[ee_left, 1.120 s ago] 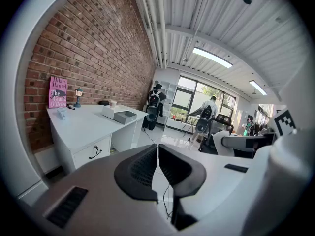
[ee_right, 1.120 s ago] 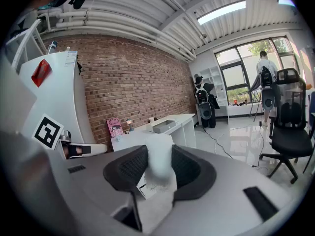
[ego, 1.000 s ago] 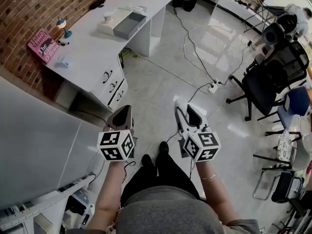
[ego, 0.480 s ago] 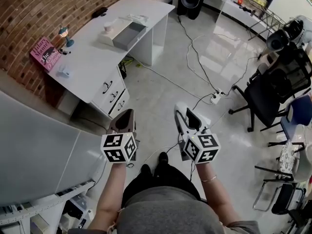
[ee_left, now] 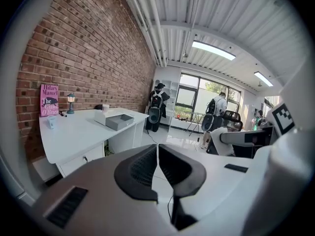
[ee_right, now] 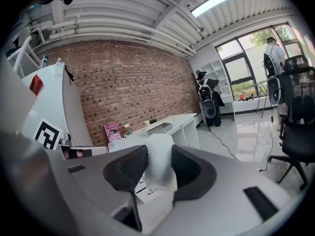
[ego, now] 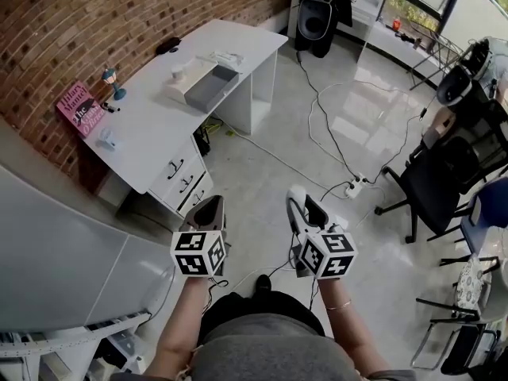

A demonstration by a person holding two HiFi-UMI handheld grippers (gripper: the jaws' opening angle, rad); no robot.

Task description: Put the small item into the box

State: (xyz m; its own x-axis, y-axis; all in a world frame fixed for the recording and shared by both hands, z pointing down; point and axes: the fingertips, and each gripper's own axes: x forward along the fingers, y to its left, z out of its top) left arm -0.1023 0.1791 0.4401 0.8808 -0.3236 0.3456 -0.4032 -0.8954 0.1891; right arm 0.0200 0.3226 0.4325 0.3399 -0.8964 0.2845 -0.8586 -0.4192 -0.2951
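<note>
Carrying: right gripper [ego: 302,205] clamps the white small item [ee_right: 160,156]; left gripper [ee_left: 157,154] closed, empty. Target box [ego: 210,88] well ahead-left on desk [ego: 151,129]; suggest firm grip, approach from above.

A red brick wall [ego: 119,14] backed a white tabletop [ego: 151,125] with drawers on a glossy pale floor [ego: 262,185]. Black office chairs [ego: 432,182] stood well apart from it; strip lights [ee_left: 214,49] shone near tall windows [ee_left: 189,88].

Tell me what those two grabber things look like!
The left gripper and right gripper have grey-white bodies and black ribbed pads. Each carries a white cube with black square patterns. The person wears a grey top and a thin bracelet.
</note>
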